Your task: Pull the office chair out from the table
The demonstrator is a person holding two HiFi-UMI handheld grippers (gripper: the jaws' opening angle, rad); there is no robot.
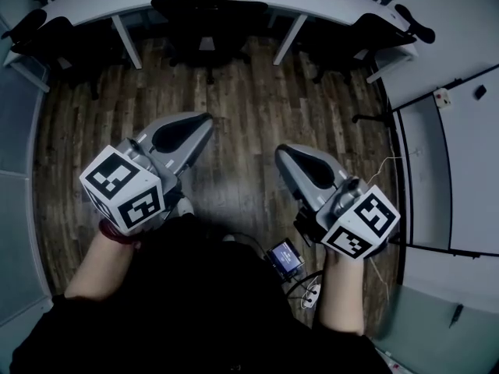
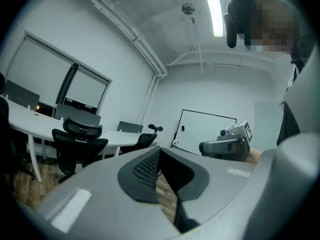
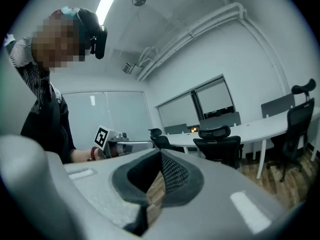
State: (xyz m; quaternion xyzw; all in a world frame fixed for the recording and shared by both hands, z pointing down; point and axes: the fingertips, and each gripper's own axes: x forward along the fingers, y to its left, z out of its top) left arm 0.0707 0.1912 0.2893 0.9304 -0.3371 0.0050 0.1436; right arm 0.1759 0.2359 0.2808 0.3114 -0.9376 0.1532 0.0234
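Note:
The black office chair stands tucked under the white table at the far middle of the head view. It also shows in the left gripper view as the chair and in the right gripper view as the chair. My left gripper and right gripper hover side by side over the wooden floor, well short of the chair. Both point toward it. Each is shut with nothing between the jaws, as the left gripper and right gripper show in their own views.
Two more black chairs sit at the table, one at the left and one at the right. A white partition runs along the right. A small device with cables lies on the floor by the person's feet.

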